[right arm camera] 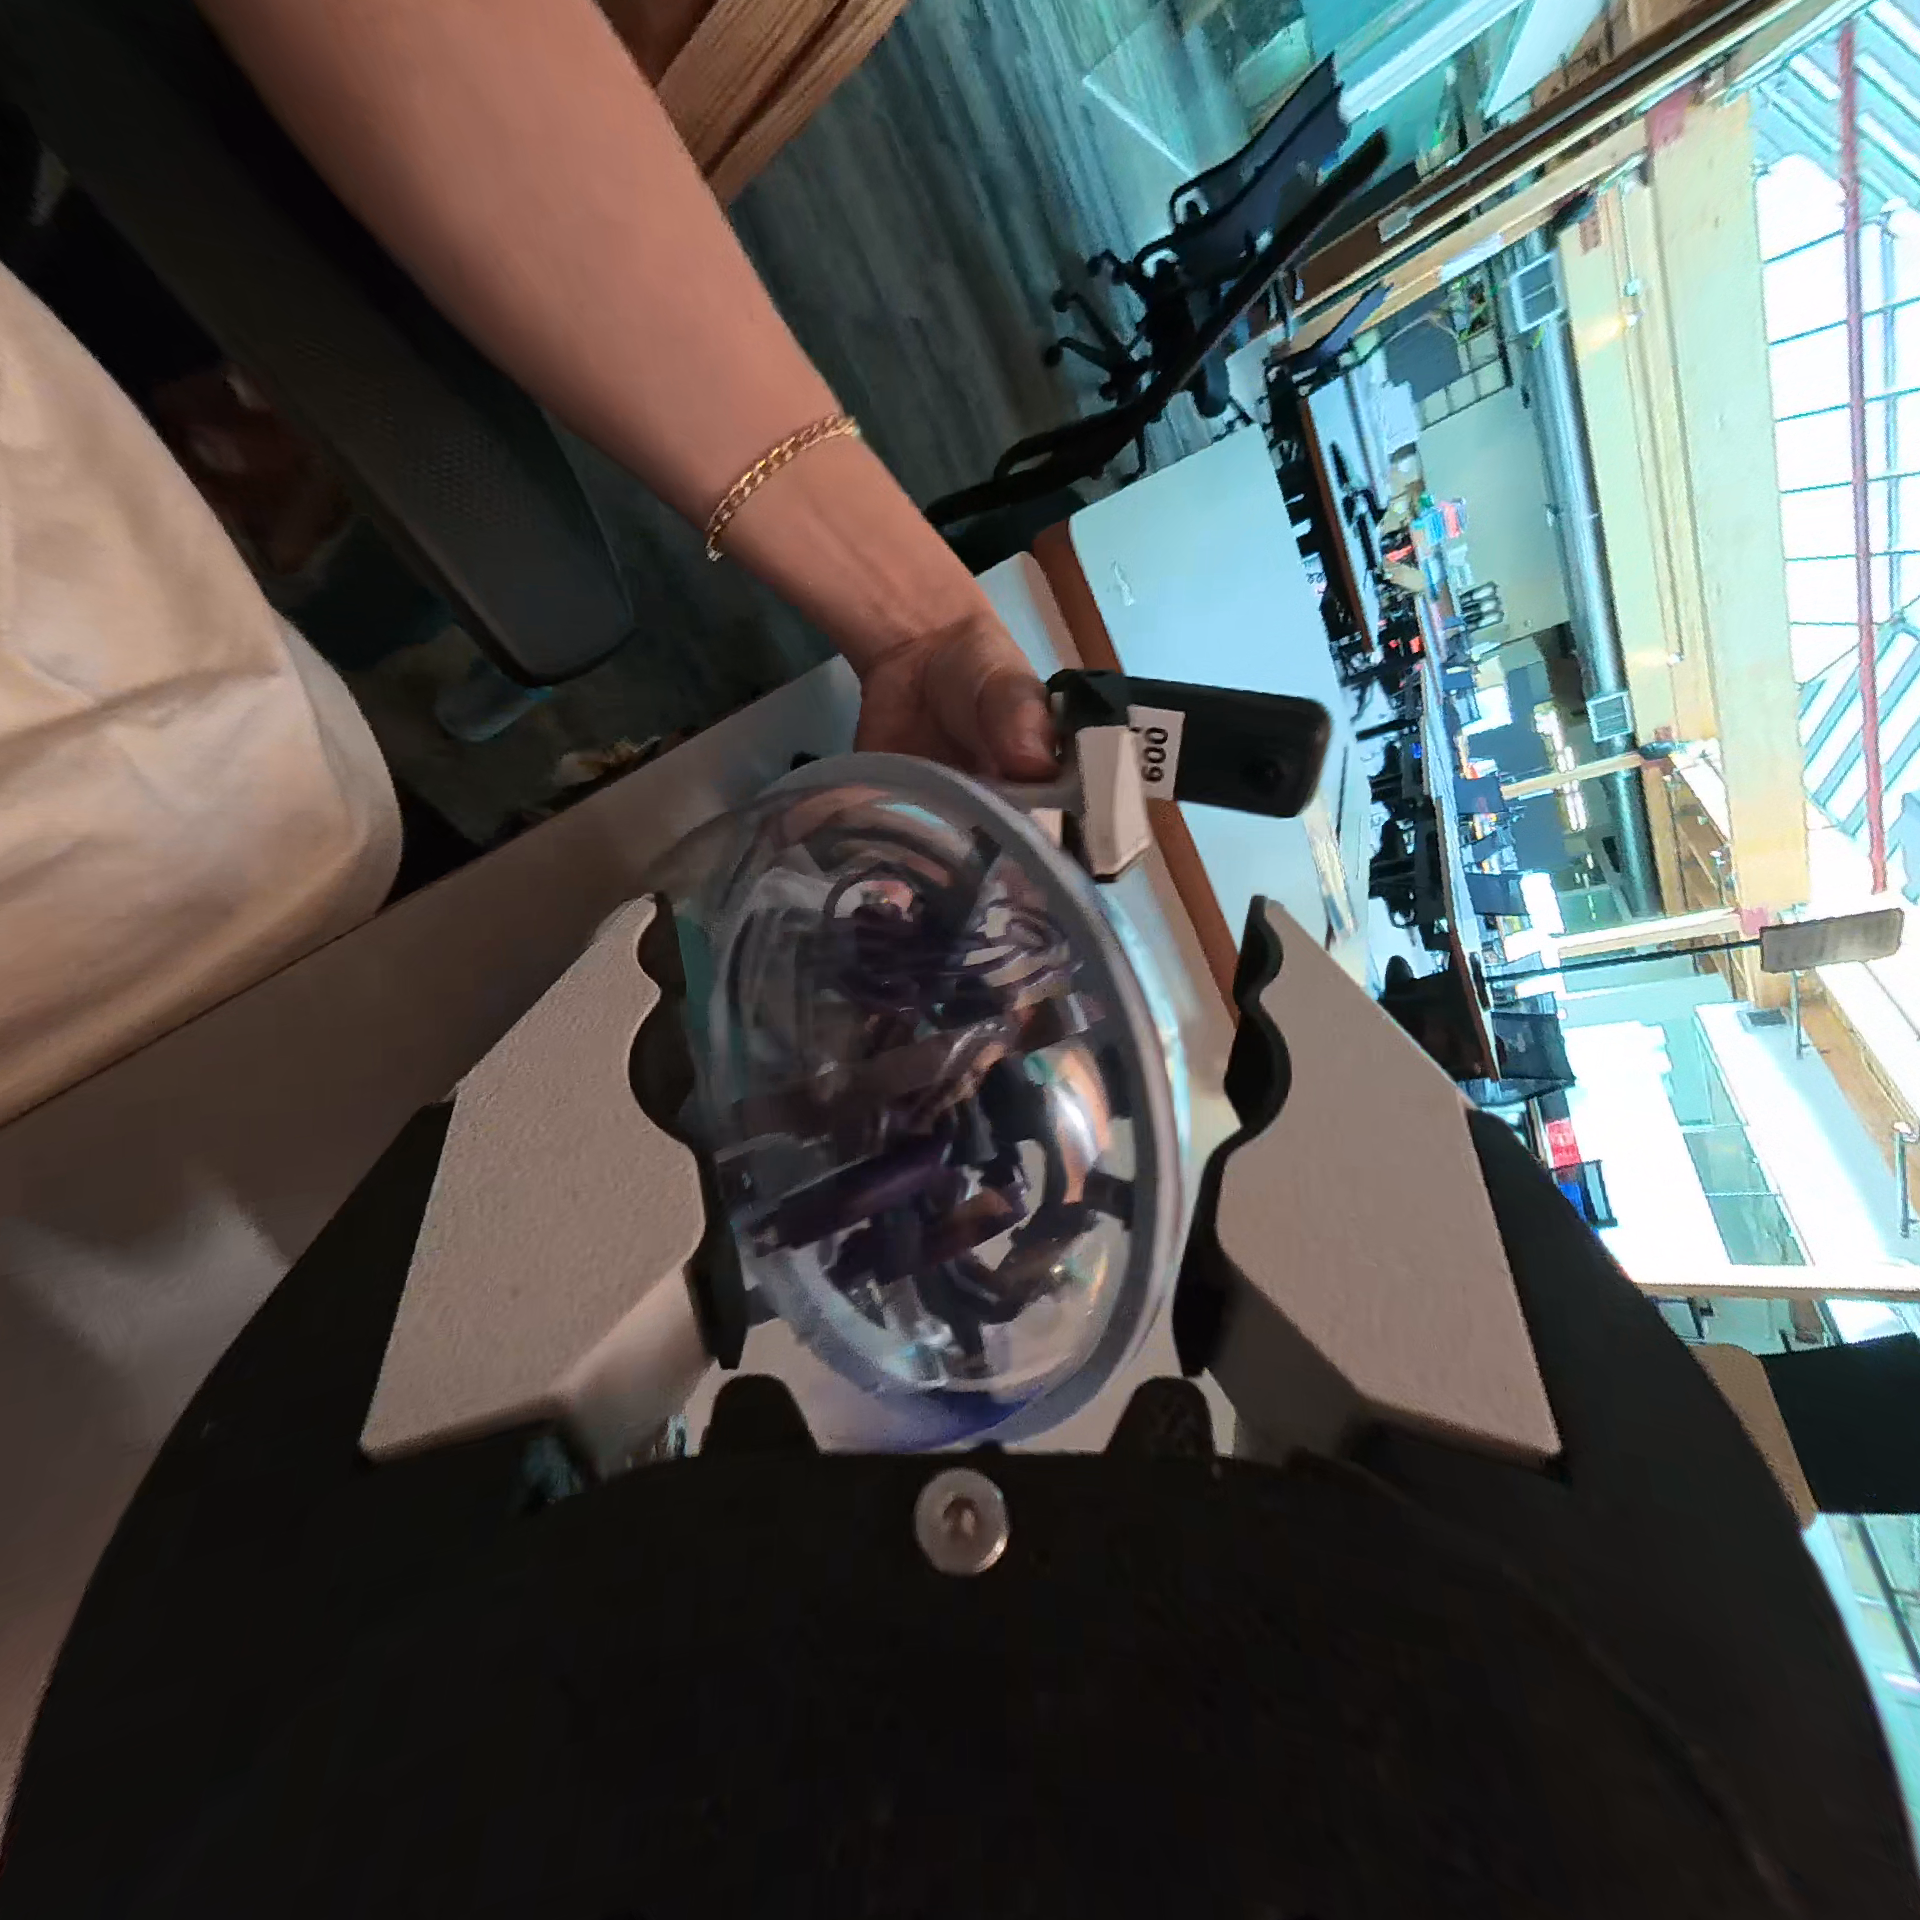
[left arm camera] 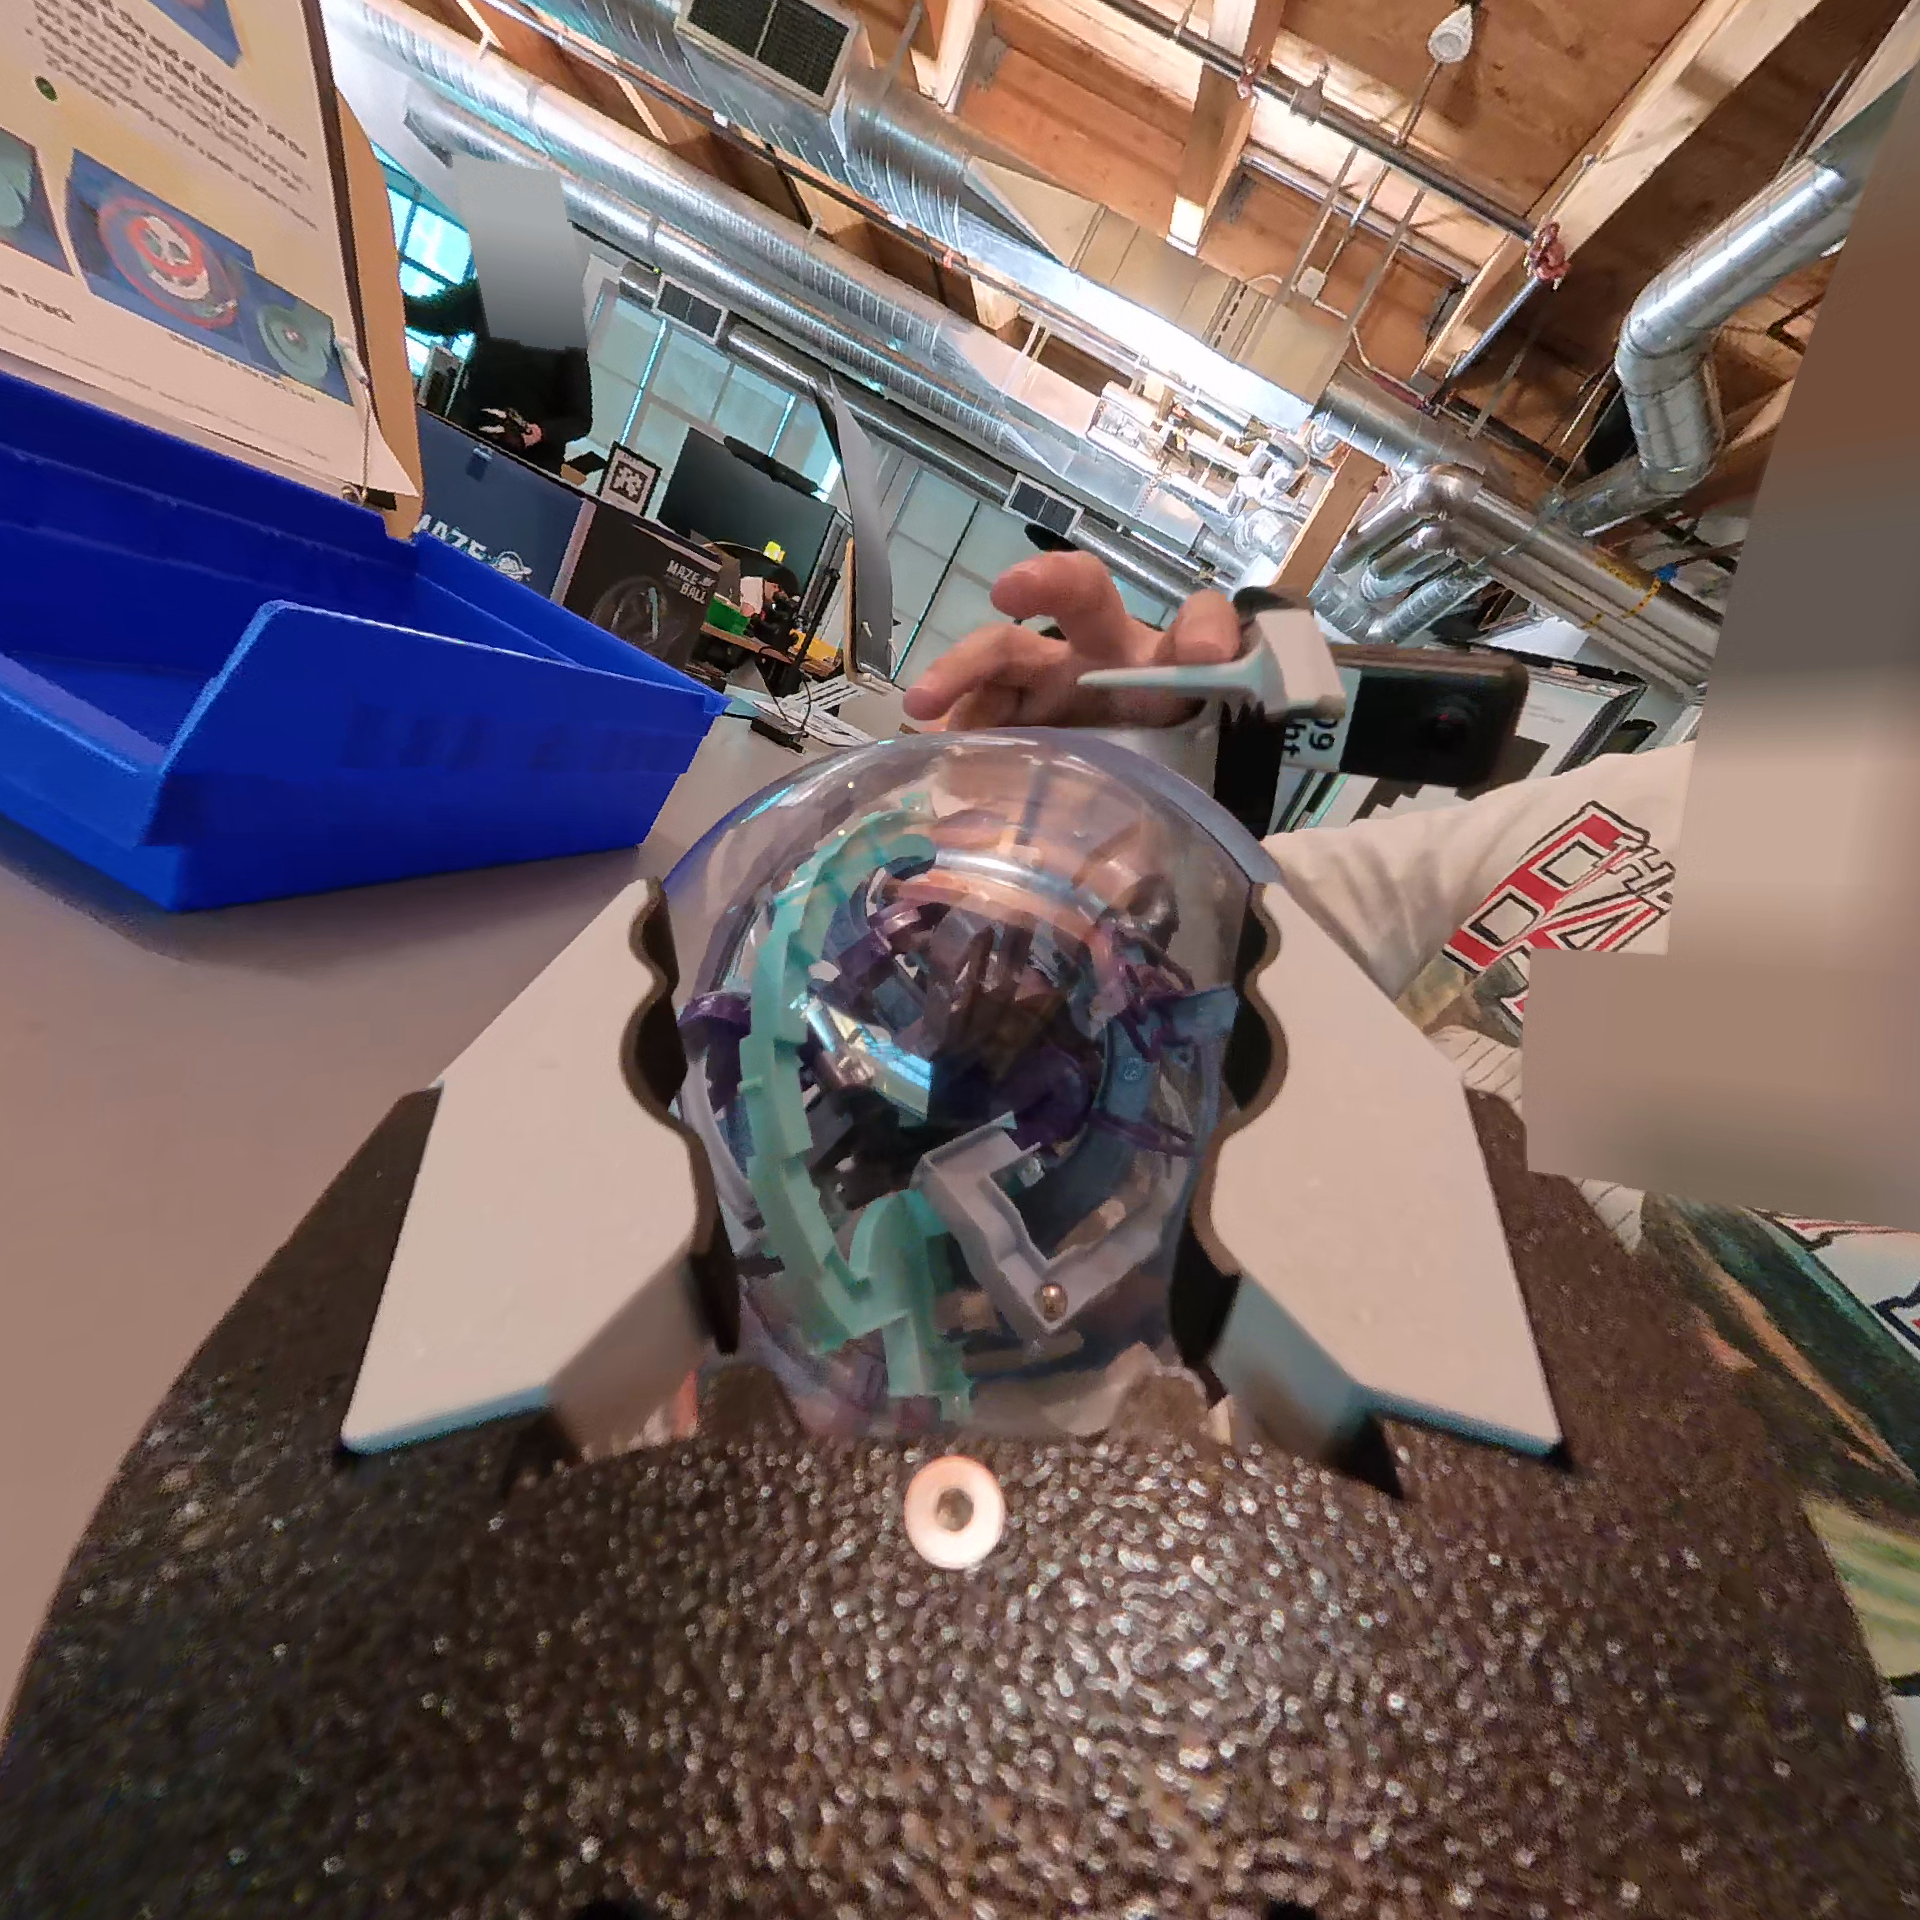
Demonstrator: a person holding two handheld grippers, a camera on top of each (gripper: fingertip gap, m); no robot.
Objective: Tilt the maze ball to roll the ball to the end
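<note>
The maze ball (left arm camera: 956, 1049) is a clear sphere with teal, purple and grey tracks inside. It sits between the two grey fingers (left arm camera: 540, 1174) of my left gripper (left arm camera: 956, 904), which is shut on its sides and holds it above the grey table (left arm camera: 208, 1060). A small metal ball (left arm camera: 1051, 1296) rests on a grey track low in the sphere. In the right wrist view the maze ball (right arm camera: 914, 1101) fills my right gripper (right arm camera: 956, 925), which is closed on it from the opposite side. Each gripper shows behind the sphere in the other's view (left arm camera: 1288, 665) (right arm camera: 1112, 800).
A blue plastic bin (left arm camera: 312, 727) stands on the table to the left, with an instruction sheet on a cardboard stand (left arm camera: 177, 208) behind it and a dark box (left arm camera: 644, 592) farther back. A person's torso in white (left arm camera: 1507, 883) and forearm (right arm camera: 623, 343) are close by.
</note>
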